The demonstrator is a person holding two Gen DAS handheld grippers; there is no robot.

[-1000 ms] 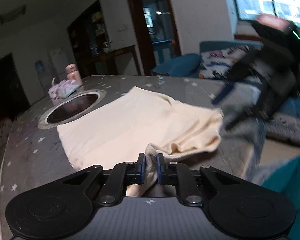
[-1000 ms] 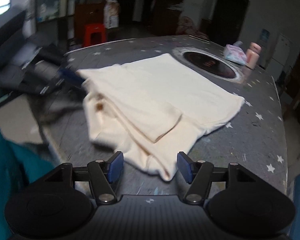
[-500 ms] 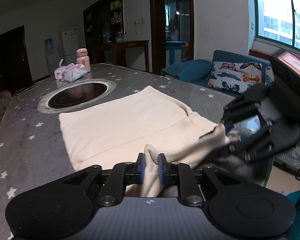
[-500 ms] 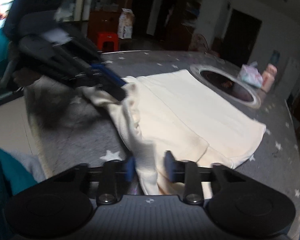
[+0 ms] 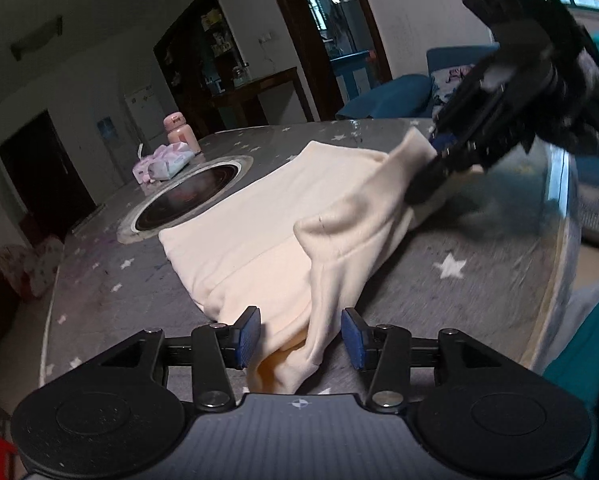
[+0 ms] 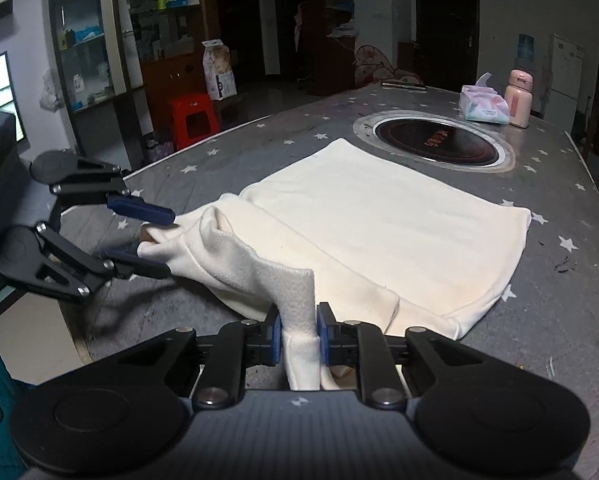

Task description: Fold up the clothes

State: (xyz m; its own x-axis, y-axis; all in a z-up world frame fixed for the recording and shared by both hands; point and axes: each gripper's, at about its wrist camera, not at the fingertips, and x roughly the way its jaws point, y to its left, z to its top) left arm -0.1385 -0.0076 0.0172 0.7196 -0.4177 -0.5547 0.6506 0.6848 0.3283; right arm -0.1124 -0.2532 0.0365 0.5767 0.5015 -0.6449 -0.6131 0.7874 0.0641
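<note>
Hardly anything here can be read. The round black cooktop (image 6: 435, 142) set into the desk (image 6: 559, 280), well beyond the right fingers, carries a reddish mark at its middle, too small and blurred to make out. The tissue pack (image 6: 484, 105) and pink bottle (image 6: 520, 98) behind it show print that stays illegible.
</note>
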